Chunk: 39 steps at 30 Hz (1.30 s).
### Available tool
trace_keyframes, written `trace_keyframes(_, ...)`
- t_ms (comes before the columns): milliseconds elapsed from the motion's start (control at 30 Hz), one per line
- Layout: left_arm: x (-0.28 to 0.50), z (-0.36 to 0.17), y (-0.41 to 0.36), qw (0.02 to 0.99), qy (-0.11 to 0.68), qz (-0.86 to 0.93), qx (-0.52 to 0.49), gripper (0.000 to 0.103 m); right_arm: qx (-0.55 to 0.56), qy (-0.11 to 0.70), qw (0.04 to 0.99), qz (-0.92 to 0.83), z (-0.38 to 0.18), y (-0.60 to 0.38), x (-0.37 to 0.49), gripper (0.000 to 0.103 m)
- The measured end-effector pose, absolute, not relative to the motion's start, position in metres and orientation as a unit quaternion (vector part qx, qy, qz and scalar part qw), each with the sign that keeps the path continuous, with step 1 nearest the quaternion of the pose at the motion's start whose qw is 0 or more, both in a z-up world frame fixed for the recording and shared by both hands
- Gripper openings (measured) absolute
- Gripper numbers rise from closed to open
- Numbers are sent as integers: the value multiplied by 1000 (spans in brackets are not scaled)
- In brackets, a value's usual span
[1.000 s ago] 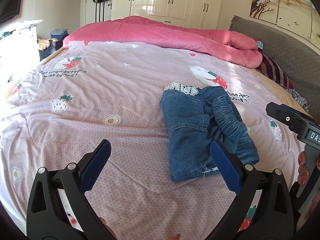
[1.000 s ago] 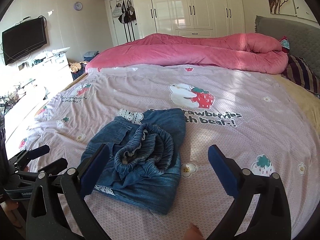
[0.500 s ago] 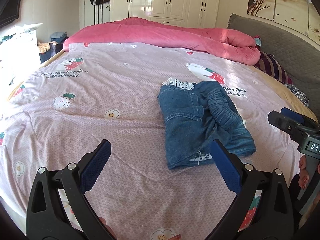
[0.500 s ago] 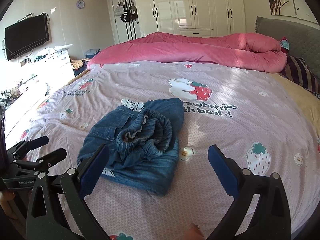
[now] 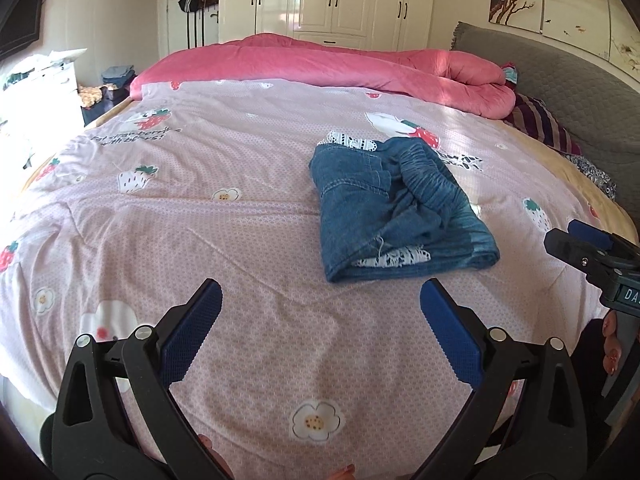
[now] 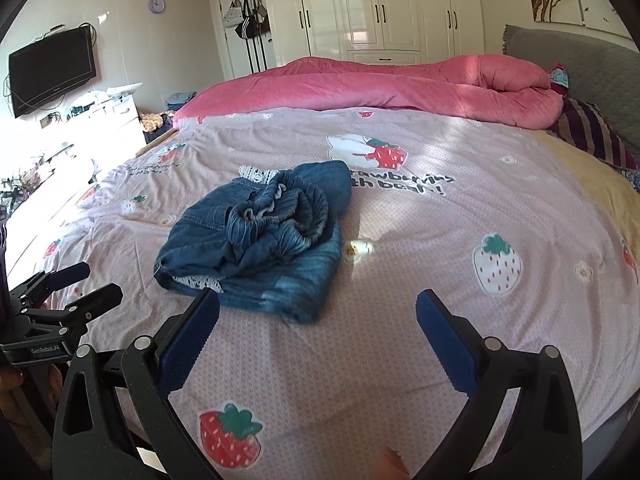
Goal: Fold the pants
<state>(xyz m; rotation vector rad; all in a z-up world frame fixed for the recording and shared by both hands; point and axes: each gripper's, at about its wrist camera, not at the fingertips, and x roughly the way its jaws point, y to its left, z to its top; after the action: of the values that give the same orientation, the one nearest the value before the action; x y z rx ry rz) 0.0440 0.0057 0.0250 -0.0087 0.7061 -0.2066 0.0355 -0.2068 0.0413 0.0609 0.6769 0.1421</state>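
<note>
A pair of blue denim pants (image 5: pixel 394 208) lies folded into a compact bundle on the pink strawberry-print bedspread (image 5: pixel 200 216), elastic waistband bunched on top and white lace trim peeking out at both ends. In the right wrist view the same pants (image 6: pixel 260 240) sit ahead and to the left. My left gripper (image 5: pixel 320 320) hovers open above the bedspread, short of the pants, with nothing between its blue pads. My right gripper (image 6: pixel 318 324) is open too, empty, just near the bundle's front edge. Neither touches the denim.
A rolled pink duvet (image 5: pixel 340 64) lies across the far side of the bed. A striped pillow (image 6: pixel 592 132) and grey headboard (image 5: pixel 560 68) are at the right. White wardrobes (image 6: pixel 384 4) and a wall television (image 6: pixel 52 68) stand beyond the bed. Fingers of a hand (image 5: pixel 610 344) hold the right gripper's handle.
Both grippers have pulled back toward the near edge of the bed, away from the pants. The folded pants stay in place and look farther off in both views.
</note>
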Motion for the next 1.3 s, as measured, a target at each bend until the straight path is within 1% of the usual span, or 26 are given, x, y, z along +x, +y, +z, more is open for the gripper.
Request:
trace_keyframes(600, 1, 0, 10, 927, 363, -94, 0, 93, 33, 337, 939, 65, 16, -201, -8, 98)
trace_keyframes(700, 0, -1, 9, 927, 363, -93, 1, 93, 17, 334, 940, 59, 14, -199, -10, 98)
trace_keyframes(1100, -2, -4, -6, 925, 366, -100, 20, 93, 19, 333, 941, 60, 9, -197, -11, 98)
trace_keyframes(1300, 0, -3, -4, 925, 367, -96, 15, 93, 22, 337, 940, 58, 6, -200, -9, 98)
